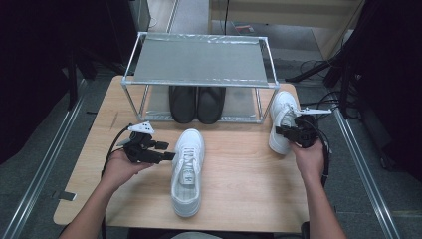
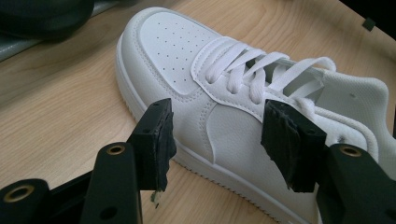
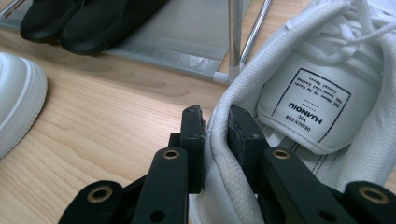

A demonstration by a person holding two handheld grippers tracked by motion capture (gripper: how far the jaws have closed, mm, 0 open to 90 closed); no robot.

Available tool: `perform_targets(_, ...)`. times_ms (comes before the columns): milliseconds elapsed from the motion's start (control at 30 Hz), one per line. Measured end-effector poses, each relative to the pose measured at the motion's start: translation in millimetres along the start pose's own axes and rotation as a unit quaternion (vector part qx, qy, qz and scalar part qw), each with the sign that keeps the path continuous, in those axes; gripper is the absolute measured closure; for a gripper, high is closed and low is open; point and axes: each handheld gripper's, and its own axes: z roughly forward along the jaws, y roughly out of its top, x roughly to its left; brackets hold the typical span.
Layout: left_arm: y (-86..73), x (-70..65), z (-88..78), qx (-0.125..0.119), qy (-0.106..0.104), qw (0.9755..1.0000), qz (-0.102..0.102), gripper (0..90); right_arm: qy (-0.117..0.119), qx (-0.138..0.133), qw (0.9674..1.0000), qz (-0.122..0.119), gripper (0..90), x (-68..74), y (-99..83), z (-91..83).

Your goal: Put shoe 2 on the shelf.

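Two white sneakers, one pair of jaws on each.

Right gripper [image 3: 215,135] has its jaws clamped on the padded collar wall of the far sneaker [image 1: 282,121], one jaw outside, one inside beside the printed insole label, and that shoe sits tilted by the rack's right leg at the tabletop's right edge. Left gripper [image 2: 217,140] stands with jaws apart, level with the side of the near sneaker [image 2: 224,107], pads clear of the leather; the shoe lies flat mid-tabletop [image 1: 239,164], toe toward the rack. Behind, a metal shoe rack [image 1: 199,62] keeps two black shoes [image 1: 196,103] on its lower shelf.
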Motion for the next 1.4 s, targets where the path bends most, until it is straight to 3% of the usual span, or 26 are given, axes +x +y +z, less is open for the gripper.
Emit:
perform_targets(333,3.9,-0.7,3.0,0.000,-0.007,1.0000,0.005,44.4,0.007,0.013,0.9999,-0.001,79.1,21.1,-17.1,-13.9)
perform_targets(900,8.3,-1.0,8.5,0.001,-0.012,0.9998,0.014,44.7,0.022,0.034,0.9991,-0.014,79.1,61.8,-65.0,-32.4)
perform_targets(1067,8.1,-0.2,9.2,0.003,-0.012,0.9998,0.014,44.7,0.027,0.035,0.9989,-0.014,78.2,62.3,-68.9,-31.4)
perform_targets(1167,8.0,-0.2,9.2,0.003,-0.011,0.9998,0.014,44.7,0.038,0.039,0.9983,-0.020,72.7,61.2,-70.1,-27.5)
perform_targets(1233,7.9,0.1,9.8,0.005,-0.012,0.9998,0.014,44.6,0.042,0.032,0.9985,-0.016,67.7,60.4,-69.4,-28.4)
perform_targets(1333,7.9,-0.4,9.7,0.007,-0.009,0.9998,0.014,44.7,0.059,-0.009,0.9982,-0.002,64.9,54.8,-66.9,-37.5)
perform_targets(1400,8.0,-0.1,9.4,0.005,-0.009,0.9998,0.014,44.7,0.056,-0.029,0.9980,0.000,64.7,51.6,-64.4,-44.1)
